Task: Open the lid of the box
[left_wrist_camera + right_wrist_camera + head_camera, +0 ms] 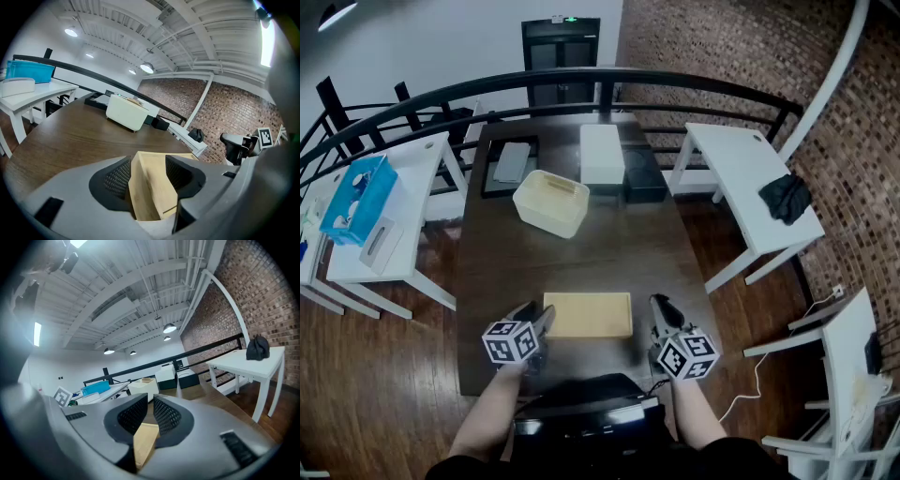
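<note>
The dark wooden worktop stretches away from both hand-held grippers. White side tables flank it. The one out past the left hand-held gripper carries a blue container. The one out past the right hand-held gripper carries a black bundle.

Far ahead of both hand-held grippers, at the worktop's far end, lie a flat dark tray, a white oblong box and a black box. A cream open bin sits a little nearer than these. A green sign glows above the dark doorway beyond, too small to read.

The task's pale wooden box lies flat between the two hand-held grippers with its lid down.

The left hand-held gripper's jaws stand wide, with the box's near left corner between them. The right hand-held gripper sits just beside the box's right end, its jaws narrow with a slim gap, and a corner of the box shows low through it.

Each hand-held gripper bears a cube printed with black-and-white square markers, one on the left and one on the right. They carry no readable lettering.
</note>
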